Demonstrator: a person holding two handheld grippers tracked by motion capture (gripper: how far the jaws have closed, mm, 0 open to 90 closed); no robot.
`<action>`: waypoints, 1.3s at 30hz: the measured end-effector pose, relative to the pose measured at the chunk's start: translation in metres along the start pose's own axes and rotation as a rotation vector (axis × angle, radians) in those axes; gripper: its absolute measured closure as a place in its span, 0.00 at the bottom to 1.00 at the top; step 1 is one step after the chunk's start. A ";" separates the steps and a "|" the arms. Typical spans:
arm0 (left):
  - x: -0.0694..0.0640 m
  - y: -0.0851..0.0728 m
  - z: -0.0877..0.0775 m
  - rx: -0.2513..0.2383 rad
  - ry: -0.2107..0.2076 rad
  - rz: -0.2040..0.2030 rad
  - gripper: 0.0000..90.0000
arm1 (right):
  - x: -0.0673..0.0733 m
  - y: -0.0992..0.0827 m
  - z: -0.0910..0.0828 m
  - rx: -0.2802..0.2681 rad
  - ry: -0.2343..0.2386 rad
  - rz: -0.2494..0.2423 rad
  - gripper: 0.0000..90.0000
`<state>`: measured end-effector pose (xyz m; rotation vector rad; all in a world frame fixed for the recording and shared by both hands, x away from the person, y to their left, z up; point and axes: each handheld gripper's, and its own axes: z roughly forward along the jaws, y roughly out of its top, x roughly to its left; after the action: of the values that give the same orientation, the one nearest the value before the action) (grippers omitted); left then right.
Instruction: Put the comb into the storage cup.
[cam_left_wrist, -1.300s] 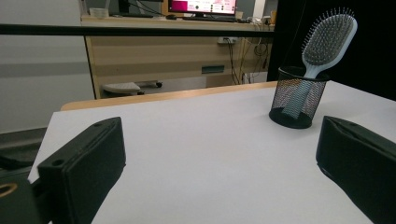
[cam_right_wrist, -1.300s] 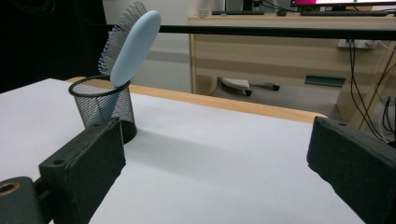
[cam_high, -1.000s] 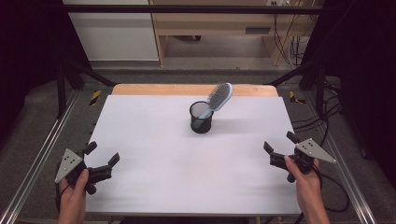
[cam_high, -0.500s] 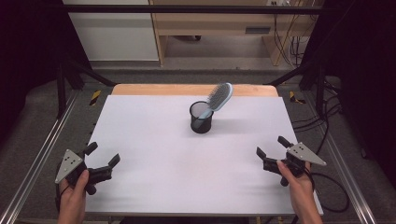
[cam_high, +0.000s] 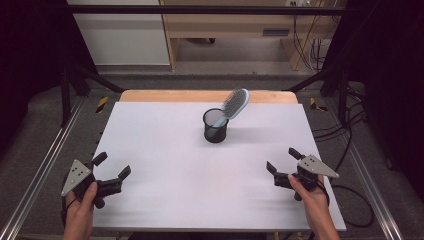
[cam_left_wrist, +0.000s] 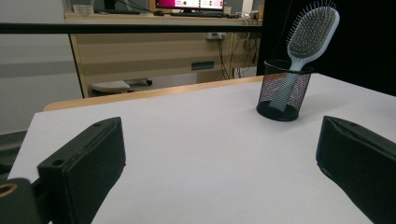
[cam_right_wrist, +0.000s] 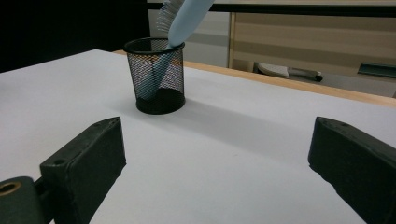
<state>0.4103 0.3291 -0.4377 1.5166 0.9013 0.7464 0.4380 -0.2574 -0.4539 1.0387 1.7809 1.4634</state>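
The right gripper (cam_high: 282, 166), jaws spread wide and empty, is creeping inward from the lower right toward the mesh cup (cam_high: 216, 125), likely opening a reach. The left gripper (cam_high: 112, 169) is idling lower left, jaws spread too. The light-blue hairbrush (cam_high: 235, 103) is standing handle-down in the cup, centre frame.

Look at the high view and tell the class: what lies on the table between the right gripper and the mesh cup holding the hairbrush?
Nothing. Between the right gripper and the mesh cup with its hairbrush there is bare white table; the right gripper view shows likewise.
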 end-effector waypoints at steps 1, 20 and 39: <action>0.000 0.000 0.000 0.001 -0.001 0.001 0.02 | 0.001 0.000 0.000 0.001 0.003 -0.002 0.05; -0.001 0.000 0.001 -0.008 -0.014 -0.005 0.02 | 0.020 0.004 0.011 0.005 0.052 -0.035 0.04; -0.004 -0.001 0.005 -0.020 -0.039 -0.017 0.02 | 0.027 -0.001 0.027 0.051 0.099 -0.066 0.04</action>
<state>0.4123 0.3237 -0.4395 1.4990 0.8740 0.7093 0.4468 -0.2202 -0.4602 0.9378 1.9125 1.4592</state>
